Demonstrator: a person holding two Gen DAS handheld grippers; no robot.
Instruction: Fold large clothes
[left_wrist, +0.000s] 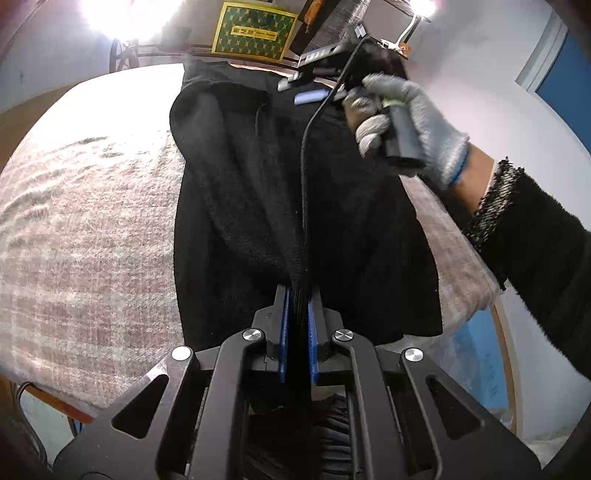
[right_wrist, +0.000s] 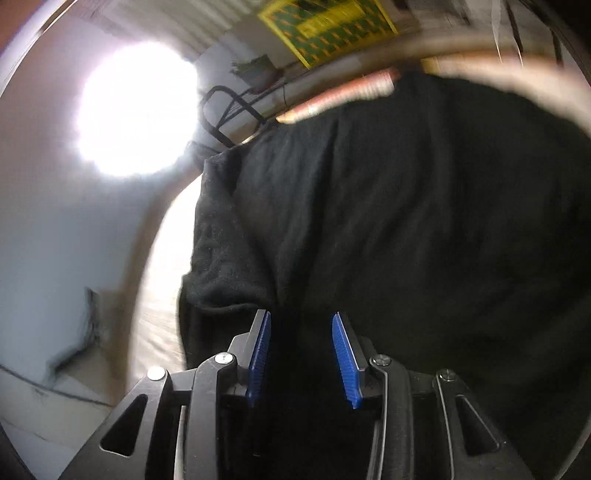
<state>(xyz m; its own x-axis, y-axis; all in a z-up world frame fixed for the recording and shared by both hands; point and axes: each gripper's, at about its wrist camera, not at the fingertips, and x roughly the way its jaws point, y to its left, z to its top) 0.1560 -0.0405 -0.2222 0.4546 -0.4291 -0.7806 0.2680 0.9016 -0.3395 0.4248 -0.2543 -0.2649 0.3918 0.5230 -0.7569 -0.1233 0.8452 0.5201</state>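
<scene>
A large black fleecy garment (left_wrist: 258, 184) lies lengthwise down a round table covered with a pale plaid cloth (left_wrist: 92, 221). My left gripper (left_wrist: 297, 291) is shut on a bunched fold of it at the near end, with dark fabric pinched between the blue pads. At the garment's far end, a grey-gloved hand (left_wrist: 406, 122) holds my right gripper (left_wrist: 301, 88). In the right wrist view the right gripper (right_wrist: 301, 317) stands open just above the black garment (right_wrist: 406, 221). Its blue pads are apart and press on nothing.
A yellow-green patterned box (left_wrist: 255, 31) and a black wire rack (right_wrist: 225, 114) stand behind the table. Bright lamps (left_wrist: 110, 14) glare at the top. A black cable (left_wrist: 304, 177) trails over the garment. The table's edge (left_wrist: 461, 266) runs along the right, by a black sleeve (left_wrist: 535, 240).
</scene>
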